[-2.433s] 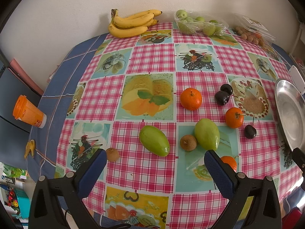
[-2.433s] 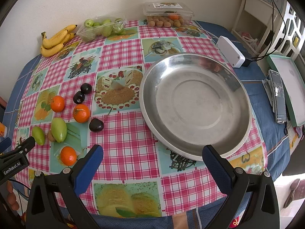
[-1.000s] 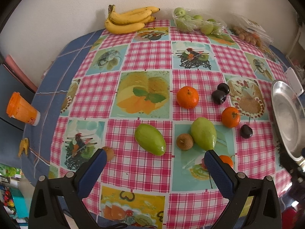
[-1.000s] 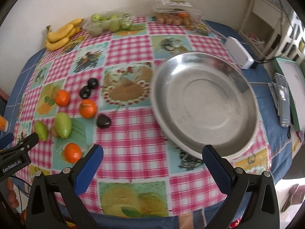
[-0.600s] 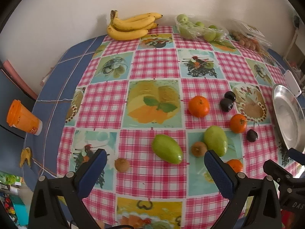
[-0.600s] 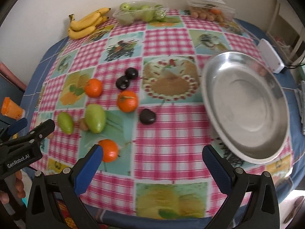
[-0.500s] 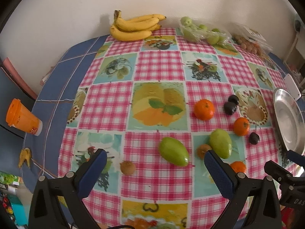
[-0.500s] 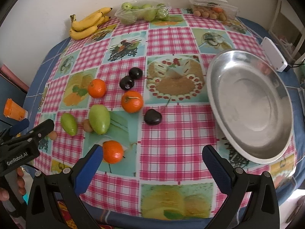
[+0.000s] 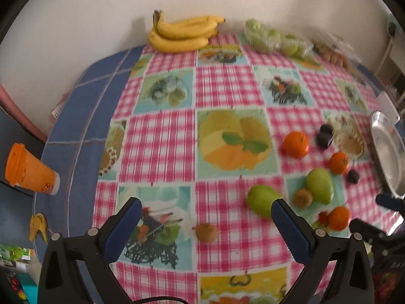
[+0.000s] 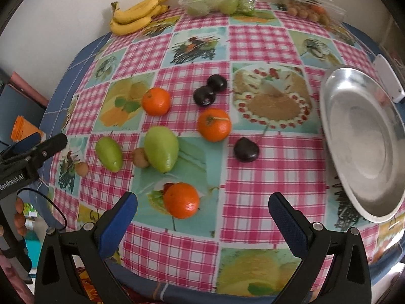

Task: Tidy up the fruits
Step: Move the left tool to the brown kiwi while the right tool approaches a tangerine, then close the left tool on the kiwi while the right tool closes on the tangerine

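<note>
Steel dish (image 10: 364,136) sitting empty, far right. We are approaching: right gripper (image 10: 202,212) spread near orange (image 10: 181,200); left gripper (image 9: 203,217) spread, framing kiwi (image 9: 206,232). Next: closing on orange.

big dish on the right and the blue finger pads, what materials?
Dish: looks like bare metal, likely stainless or aluminium; silvery, dull sheen with soft reflections. Right gripper fingers: blue pads with fine dotted texture, probably rubber or soft plastic, on black, seemingly plastic, arms.
</note>
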`<action>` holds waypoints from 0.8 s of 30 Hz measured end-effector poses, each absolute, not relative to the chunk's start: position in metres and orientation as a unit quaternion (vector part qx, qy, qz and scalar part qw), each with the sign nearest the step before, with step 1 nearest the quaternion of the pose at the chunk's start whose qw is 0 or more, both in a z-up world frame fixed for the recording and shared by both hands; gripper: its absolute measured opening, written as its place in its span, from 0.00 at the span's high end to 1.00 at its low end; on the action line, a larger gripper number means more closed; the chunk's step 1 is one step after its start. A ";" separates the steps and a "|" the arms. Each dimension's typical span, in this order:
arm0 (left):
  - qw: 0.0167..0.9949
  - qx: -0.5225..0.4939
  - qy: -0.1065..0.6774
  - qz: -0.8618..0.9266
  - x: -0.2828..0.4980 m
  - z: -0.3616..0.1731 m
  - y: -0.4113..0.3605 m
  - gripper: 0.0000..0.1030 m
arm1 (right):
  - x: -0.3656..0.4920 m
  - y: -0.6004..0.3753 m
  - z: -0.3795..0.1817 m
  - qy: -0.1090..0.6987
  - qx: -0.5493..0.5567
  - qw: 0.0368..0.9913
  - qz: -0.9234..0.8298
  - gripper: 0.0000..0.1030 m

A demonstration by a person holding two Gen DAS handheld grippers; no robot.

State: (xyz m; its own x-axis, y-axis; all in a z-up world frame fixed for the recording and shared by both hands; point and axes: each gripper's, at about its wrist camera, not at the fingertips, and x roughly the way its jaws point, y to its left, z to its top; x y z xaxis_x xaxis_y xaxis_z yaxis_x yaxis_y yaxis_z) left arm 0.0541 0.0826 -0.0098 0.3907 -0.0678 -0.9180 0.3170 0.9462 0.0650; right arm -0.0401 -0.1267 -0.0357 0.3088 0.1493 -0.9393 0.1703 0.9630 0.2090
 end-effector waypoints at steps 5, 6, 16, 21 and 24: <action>0.810 0.094 0.567 -0.115 0.053 -0.033 0.092 0.06 | -0.037 -0.117 -0.043 0.596 0.132 0.792 0.008 0.04; 0.807 0.087 0.572 -0.117 0.052 -0.036 0.093 0.13 | -0.034 -0.114 -0.045 0.598 0.132 0.790 0.010 0.07; 0.784 0.061 0.606 -0.121 0.056 -0.062 0.100 0.43 | -0.027 -0.109 -0.066 0.625 0.139 0.767 0.025 0.54; 0.776 0.046 0.617 -0.121 0.057 -0.070 0.104 0.60 | -0.025 -0.105 -0.069 0.627 0.138 0.766 0.032 0.64; 0.774 0.044 0.621 -0.118 0.058 -0.072 0.105 0.73 | -0.025 -0.105 -0.071 0.626 0.140 0.766 0.034 0.64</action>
State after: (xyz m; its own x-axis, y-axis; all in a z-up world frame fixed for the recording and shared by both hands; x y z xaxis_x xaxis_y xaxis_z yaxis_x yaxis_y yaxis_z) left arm 0.0576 0.1048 -0.0723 0.2022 -0.1276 -0.9710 0.2365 0.9685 -0.0780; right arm -0.0253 -0.1054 -0.0705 0.2130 0.2275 -0.9502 0.1242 0.9583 0.2573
